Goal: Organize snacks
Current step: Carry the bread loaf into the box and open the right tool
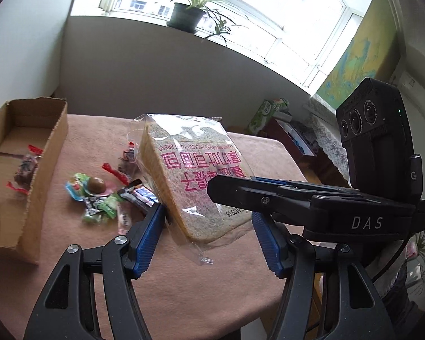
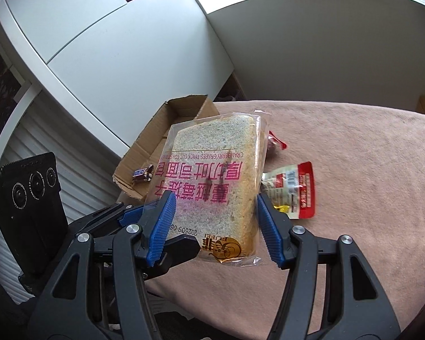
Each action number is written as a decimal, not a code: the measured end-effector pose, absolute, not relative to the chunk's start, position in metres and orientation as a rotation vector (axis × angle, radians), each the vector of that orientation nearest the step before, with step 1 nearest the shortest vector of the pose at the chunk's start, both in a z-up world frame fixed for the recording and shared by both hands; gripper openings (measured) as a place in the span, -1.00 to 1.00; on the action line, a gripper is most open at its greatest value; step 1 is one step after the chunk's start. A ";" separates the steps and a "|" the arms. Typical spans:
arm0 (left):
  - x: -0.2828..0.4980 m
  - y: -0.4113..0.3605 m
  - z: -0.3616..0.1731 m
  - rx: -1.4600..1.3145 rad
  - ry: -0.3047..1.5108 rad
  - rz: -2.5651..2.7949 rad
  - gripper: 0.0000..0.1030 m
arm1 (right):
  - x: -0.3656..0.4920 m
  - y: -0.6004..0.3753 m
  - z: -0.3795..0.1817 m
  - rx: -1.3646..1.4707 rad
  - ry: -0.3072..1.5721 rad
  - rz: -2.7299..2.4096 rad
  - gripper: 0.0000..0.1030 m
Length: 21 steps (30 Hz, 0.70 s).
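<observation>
Both grippers gripped one bread packet (image 2: 212,187), lifted clear of the pink tablecloth (image 2: 368,170). The right gripper (image 2: 214,218) pinched its sides at frame centre between half-parted blue pads; the left gripper (image 1: 208,238) held its lower end likewise. At far left of the left view, a cardboard box (image 1: 46,153) held sweets; loose candies (image 1: 99,195) lay beside it

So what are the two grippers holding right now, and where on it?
Both hold the bagged toast bread: the right gripper clamps its side edges near the bottom; the left gripper grips the same lower end.
</observation>
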<state>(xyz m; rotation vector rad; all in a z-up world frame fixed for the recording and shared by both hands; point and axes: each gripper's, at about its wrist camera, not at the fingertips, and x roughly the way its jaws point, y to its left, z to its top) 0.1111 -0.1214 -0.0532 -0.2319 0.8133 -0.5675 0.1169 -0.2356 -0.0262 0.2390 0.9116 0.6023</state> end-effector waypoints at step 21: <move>0.135 0.014 -0.057 -0.306 0.781 -0.332 0.21 | 0.180 -0.091 -0.039 0.140 0.976 0.793 0.19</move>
